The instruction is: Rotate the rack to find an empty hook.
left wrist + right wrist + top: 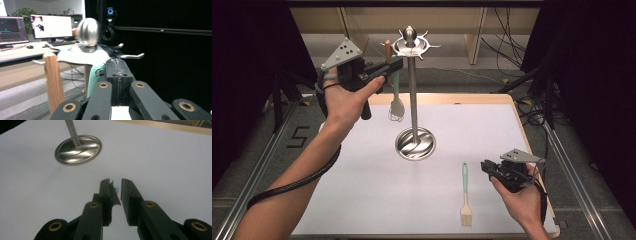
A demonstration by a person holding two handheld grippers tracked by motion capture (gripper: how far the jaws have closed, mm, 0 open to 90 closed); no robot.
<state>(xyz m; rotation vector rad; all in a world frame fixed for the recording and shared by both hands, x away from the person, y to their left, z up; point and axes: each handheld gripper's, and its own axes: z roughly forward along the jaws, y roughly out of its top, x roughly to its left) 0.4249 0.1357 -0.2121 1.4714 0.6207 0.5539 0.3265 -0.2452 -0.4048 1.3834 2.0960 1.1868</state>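
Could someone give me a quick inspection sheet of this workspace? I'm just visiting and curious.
Surface: white mat on a wood-edged table.
Job's things: steel rack standing upright; whisk hanging at its top hooks; brush lying flat on the mat.
Clutter: nothing seen.
Grippers: left gripper shut on the whisk's handle; right gripper open, beside the brush.
Cables: black cable trailing from the left gripper; loose wires on the floor.
Surroundings: black curtains, desk with monitors.

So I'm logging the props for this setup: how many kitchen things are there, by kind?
Whisks: 1, the whisk with a mint handle, hanging at the rack, held by the left gripper.
Brushes: 1, the brush lying on the table near the right gripper.
Racks: 1, the steel rack.
Total: 3.
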